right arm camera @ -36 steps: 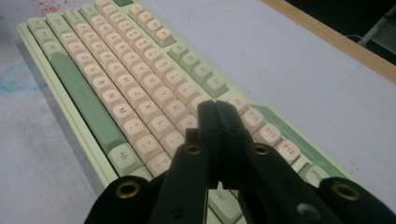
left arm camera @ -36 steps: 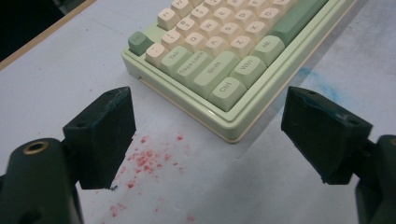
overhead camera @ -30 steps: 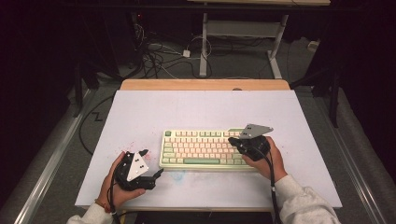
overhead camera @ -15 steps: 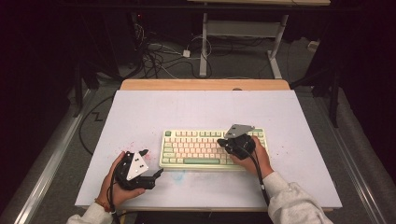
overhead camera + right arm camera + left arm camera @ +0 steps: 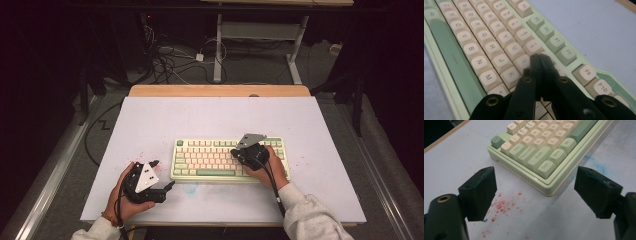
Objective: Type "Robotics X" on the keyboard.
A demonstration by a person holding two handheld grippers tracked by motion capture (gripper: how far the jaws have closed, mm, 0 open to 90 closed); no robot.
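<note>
The right gripper, jaws pressed together with nothing between them, has slid toward nine o'clock over the pale green and cream plastic keyboard at the table's middle, probably to poke a key. The left gripper rests spread wide at seven o'clock.

This looks like a lab or recording workroom: a pale tabletop with a wooden far edge stands in a dark room, with tangled cables on grey carpet and a metal-legged bench frame at upper centre.
</note>
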